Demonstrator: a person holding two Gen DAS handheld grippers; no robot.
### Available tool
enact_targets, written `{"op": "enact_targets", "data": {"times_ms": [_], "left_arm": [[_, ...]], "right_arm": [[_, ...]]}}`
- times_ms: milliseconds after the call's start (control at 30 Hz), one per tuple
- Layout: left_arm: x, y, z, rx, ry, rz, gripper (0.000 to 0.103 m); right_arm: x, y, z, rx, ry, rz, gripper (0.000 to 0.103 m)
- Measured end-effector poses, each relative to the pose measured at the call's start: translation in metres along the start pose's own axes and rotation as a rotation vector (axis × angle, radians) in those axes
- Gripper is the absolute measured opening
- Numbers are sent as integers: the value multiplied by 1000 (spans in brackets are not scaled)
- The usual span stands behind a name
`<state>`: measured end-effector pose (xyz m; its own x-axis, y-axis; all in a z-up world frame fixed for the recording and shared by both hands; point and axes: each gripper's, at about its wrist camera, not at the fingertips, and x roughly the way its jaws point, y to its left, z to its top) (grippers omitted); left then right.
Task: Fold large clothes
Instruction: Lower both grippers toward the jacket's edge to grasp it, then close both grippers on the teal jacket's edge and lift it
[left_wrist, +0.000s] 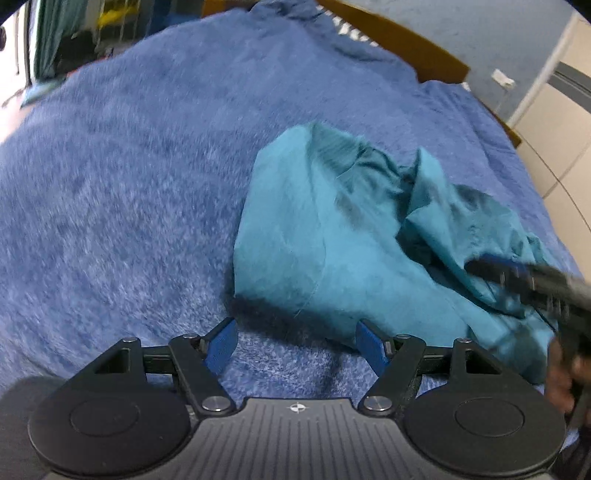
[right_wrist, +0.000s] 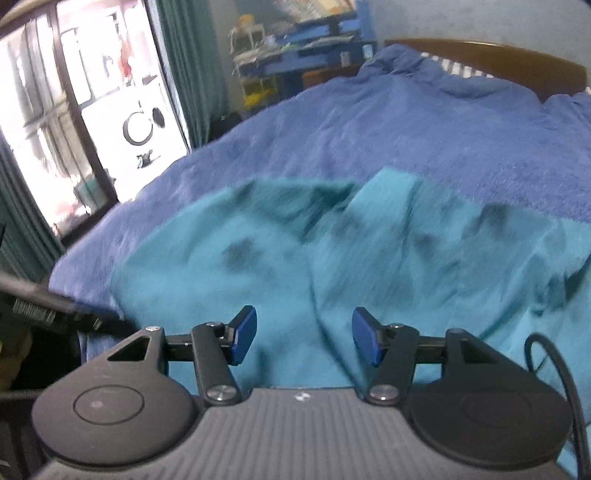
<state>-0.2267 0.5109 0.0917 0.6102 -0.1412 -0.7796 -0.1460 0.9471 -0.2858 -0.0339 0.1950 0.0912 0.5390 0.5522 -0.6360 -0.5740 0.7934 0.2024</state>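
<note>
The teal garment (left_wrist: 332, 236) lies crumpled on the blue blanket (left_wrist: 129, 177) that covers the bed, bunched into ridges rather than spread flat. In the left wrist view it sits ahead and to the right of the left gripper (left_wrist: 297, 341), whose blue fingers (left_wrist: 223, 341) are spread wide with nothing between them; the right-hand finger is at or just over the near hem, the left-hand one over bare blanket. The heap seems to run from that near left corner away and rightward, toward the wooden headboard (left_wrist: 413, 44) side.

The right gripper (right_wrist: 300, 339) is the nearer of the two: in its own view the cloth fills the space under and ahead of its fingers (right_wrist: 245, 334), which are also wide apart and hold nothing. Whether they touch the fabric is hard to tell through the motion blur. From the left camera this gripper (left_wrist: 517, 280) appears as a dark blurred shape over the garment's right side.

My judgement is that the garment still needs spreading, so the coming grasp depends on each gripper finding an edge on its own side: left on the near hem, right on the bunched right part.
</note>
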Motion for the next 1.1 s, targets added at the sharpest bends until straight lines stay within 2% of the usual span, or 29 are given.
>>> {"op": "enact_targets", "data": {"times_ms": [200, 333, 567, 667, 833, 933, 1000, 1033, 1100], "left_arm": [[34, -1, 6, -88, 11, -19, 81], [41, 6, 5, -171, -21, -85, 82], [19, 8, -4, -207, -95, -157, 80], [19, 7, -3, -213, -93, -142, 82], [26, 18, 1, -353, -126, -150, 86], [35, 22, 8, -441, -138, -201, 87], [44, 22, 14, -479, -125, -208, 88], [48, 21, 17, -480, -123, -197, 86], [54, 17, 17, -468, -118, -157, 64]], "right_arm": [[6, 16, -17, -35, 24, -5, 58], [-1, 24, -26, -40, 20, -4, 58], [-19, 31, -44, -68, -10, -18, 58], [-23, 30, -44, -75, -39, -38, 58], [-32, 22, -31, -44, -100, -84, 58], [-34, 13, -22, -15, -124, -122, 58], [-35, 6, -17, 12, -133, -143, 58], [-36, 2, -15, 21, -139, -154, 58], [-39, -4, -11, 40, -148, -167, 58]]}}
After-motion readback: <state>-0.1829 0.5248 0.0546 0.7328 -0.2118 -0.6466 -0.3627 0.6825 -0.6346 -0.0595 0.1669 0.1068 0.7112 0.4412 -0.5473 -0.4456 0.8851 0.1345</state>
